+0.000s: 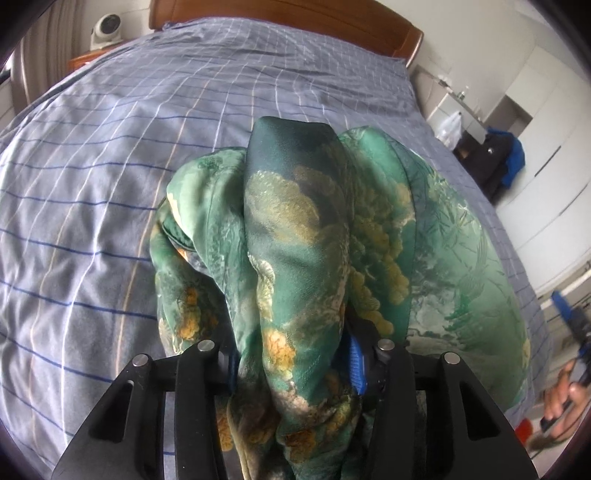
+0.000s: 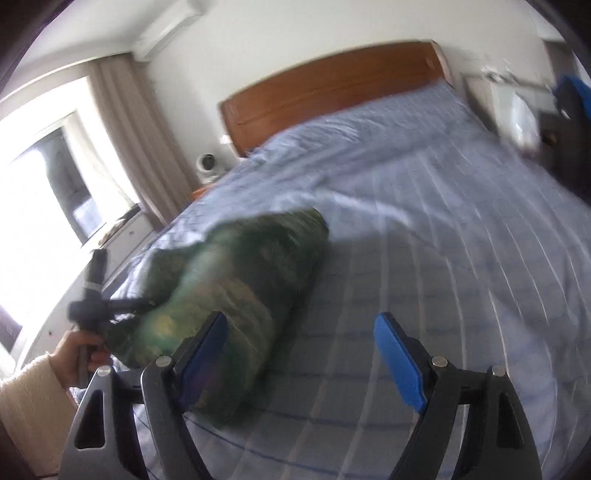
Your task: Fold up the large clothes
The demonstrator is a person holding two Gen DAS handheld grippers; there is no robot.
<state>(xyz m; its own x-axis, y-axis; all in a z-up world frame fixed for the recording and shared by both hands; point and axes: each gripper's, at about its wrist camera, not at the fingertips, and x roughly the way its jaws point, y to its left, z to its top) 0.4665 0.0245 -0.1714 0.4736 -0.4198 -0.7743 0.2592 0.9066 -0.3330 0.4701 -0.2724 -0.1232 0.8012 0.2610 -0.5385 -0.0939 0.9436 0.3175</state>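
Note:
A large green silky garment (image 1: 306,236) with gold floral print hangs bunched over the bed. My left gripper (image 1: 295,365) is shut on a thick fold of it; the cloth hides most of the blue pads (image 1: 357,363). In the right wrist view the same garment (image 2: 229,288) is a blurred green bundle at the left, with the left gripper (image 2: 125,306) holding its near end. My right gripper (image 2: 303,354) is open and empty above the sheet, to the right of the bundle.
The bed has a blue-grey checked sheet (image 1: 110,184) and a wooden headboard (image 2: 325,88). A white fan (image 1: 105,27) stands on the nightstand at the far left. Dark bags (image 1: 495,162) and white cabinets (image 1: 546,122) are on the right. A curtained window (image 2: 55,177) lies left.

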